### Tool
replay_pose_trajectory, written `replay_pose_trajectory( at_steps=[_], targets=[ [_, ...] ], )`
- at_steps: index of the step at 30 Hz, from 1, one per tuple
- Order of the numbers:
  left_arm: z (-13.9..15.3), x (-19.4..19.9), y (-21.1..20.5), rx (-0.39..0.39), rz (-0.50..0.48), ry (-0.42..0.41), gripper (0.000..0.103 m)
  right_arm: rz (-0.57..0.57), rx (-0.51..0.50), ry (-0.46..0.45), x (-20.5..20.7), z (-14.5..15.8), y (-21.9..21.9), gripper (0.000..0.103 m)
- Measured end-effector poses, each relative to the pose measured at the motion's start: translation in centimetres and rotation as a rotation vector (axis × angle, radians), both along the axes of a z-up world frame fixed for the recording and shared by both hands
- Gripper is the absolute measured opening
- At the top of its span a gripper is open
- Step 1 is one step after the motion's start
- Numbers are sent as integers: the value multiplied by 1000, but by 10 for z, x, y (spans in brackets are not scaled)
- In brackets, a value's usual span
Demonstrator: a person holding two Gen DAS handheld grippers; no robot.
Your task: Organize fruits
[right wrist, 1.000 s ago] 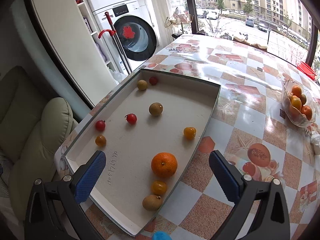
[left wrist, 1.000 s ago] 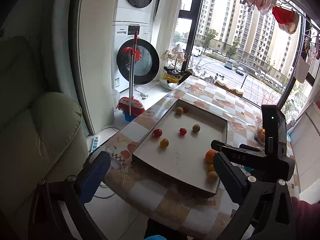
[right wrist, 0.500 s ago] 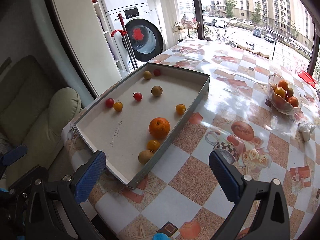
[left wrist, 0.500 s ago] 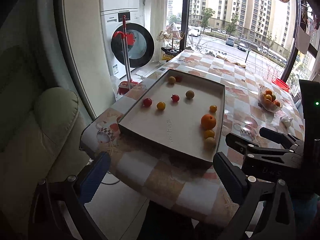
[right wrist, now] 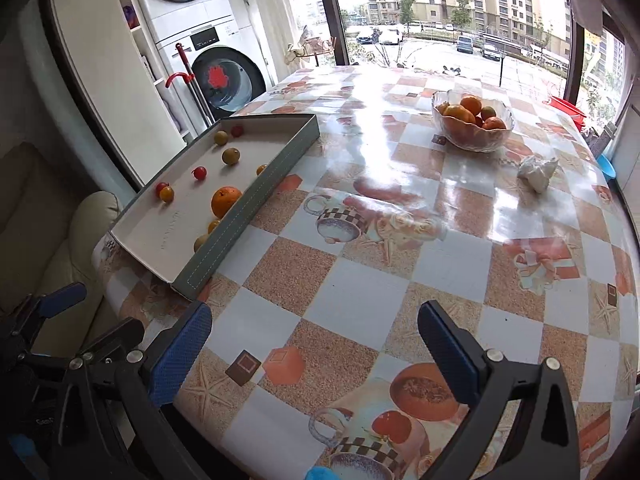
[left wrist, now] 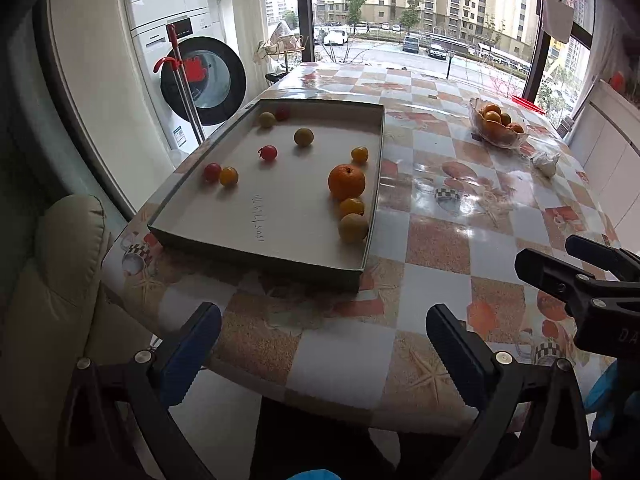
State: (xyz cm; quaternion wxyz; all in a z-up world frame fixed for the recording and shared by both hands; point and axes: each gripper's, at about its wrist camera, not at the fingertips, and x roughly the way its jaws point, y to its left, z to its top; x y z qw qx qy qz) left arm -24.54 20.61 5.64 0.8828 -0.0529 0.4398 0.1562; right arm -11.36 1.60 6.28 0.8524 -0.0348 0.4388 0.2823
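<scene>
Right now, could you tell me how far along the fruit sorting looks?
Some oranges already sit in the glass bowl. Nothing is in hand: the left gripper and right gripper are both open and empty, short of the tray. Left: the big orange and nine smaller fruits lie loose in the tray.

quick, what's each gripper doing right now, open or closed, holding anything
Left gripper: jaws open, holding nothing, short of the tray.
Right gripper: jaws open, holding nothing, above the table.
</scene>
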Motion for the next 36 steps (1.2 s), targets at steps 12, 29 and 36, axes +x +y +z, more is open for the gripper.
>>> replay_pose_trajectory(
  at_steps=[12,29,36],
  targets=[
    [-9,36,-25,23,-75,37,103,-39,-30,28,18,-24,-32,103],
    [-29,129,-109,34,-270,104,103,-350,-124,68,78,-47,-143,103],
    [-45,193,-144,24,-264,92,103,-390,-247,29,99,-53,-150,103]
  ],
)
